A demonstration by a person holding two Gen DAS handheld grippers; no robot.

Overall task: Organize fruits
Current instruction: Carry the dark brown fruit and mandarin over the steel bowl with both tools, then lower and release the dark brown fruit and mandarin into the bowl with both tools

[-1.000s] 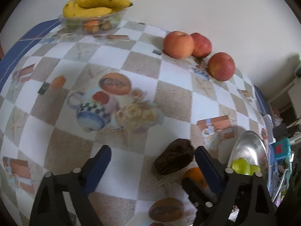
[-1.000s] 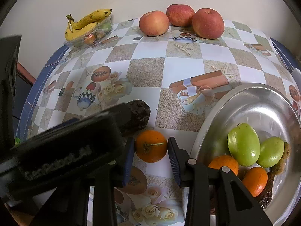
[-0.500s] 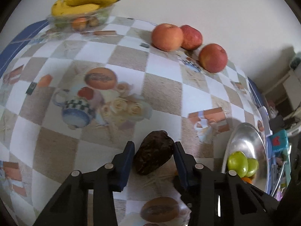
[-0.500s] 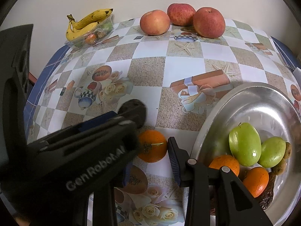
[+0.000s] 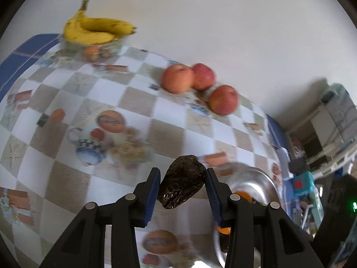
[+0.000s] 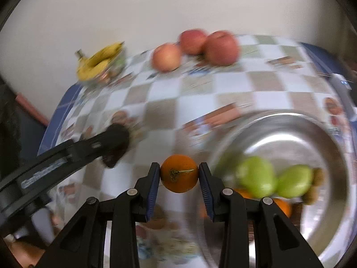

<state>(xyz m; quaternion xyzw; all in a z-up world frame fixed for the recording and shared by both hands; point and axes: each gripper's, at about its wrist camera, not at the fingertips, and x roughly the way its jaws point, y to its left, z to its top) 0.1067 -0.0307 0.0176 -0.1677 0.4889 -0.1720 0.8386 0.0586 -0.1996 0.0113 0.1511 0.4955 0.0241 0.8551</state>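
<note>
Both of your grippers have gone up off the table since a second ago, and each one carries a fruit now. Your left gripper (image 5: 182, 186) was wide open around the dark wrinkly fruit (image 5: 181, 184) back then; its jaws closed in that second and now pinch the fruit on both sides, up in the air above the checked tablecloth (image 5: 133, 102). Your right gripper (image 6: 179, 175) squeezes the orange (image 6: 179, 173) between its blue pads, and the orange hangs just beside the rim of the silver bowl (image 6: 334, 138).

You have part of the job done, I think. Two green fruits (image 6: 256, 176) sit in the bowl already, with some orange ones and a small brown one (partly hidden behind your gripper). The two fruits you hold are not in the bowl yet. Three apples (image 5: 178, 78) sit close together near the wall, well apart from the bowl. The bananas (image 5: 96, 30) lie on a clear tub in the far corner. Whether those should move too, I cannot tell.

You can see pale writing on the arm of the left gripper in the right wrist view, but it is too blurry to read. The tablecloth pictures show no words you can make out.
</note>
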